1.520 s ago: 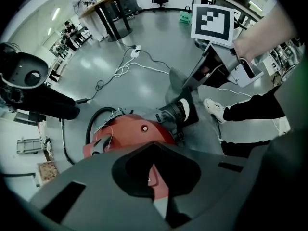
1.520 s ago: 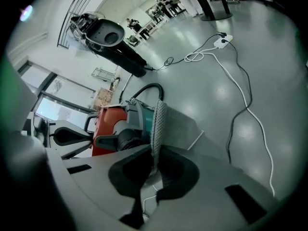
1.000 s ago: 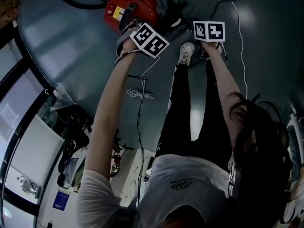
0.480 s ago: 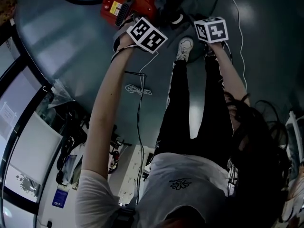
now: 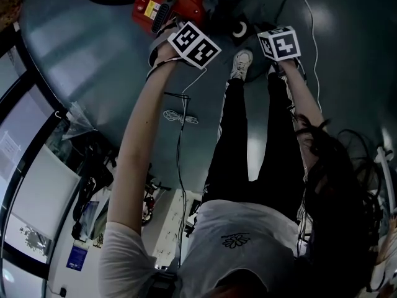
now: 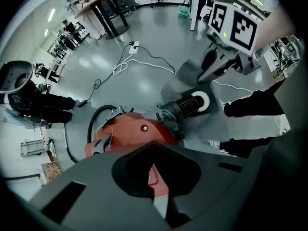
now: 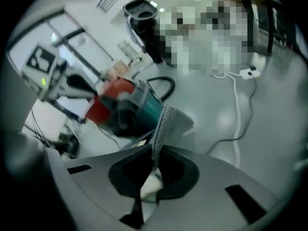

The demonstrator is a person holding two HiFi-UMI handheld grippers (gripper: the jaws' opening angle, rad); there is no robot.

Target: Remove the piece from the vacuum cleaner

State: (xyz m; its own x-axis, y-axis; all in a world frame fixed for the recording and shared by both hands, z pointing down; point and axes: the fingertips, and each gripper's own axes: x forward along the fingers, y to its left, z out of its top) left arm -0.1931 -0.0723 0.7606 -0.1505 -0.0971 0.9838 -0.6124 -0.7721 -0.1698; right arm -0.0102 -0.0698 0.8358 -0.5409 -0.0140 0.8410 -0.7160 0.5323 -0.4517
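The red vacuum cleaner sits on the grey floor at the top of the head view. My left gripper points straight down and is shut on a red part of its top. A black ribbed filter with a white end sticks out of its side, also seen in the head view as a round black filter end. My right gripper is shut on the edge of a grey mesh-edged cloth piece. The cloth hangs between the right gripper and the filter.
A white cable with a power strip runs across the floor. The black hose curls behind the vacuum cleaner. The person's shoes stand right beside it. Desks and other people are farther off.
My right gripper has moved right, away from the vacuum cleaner, and rolled. The black filter end now shows between the two. The left gripper has stayed on the vacuum cleaner.
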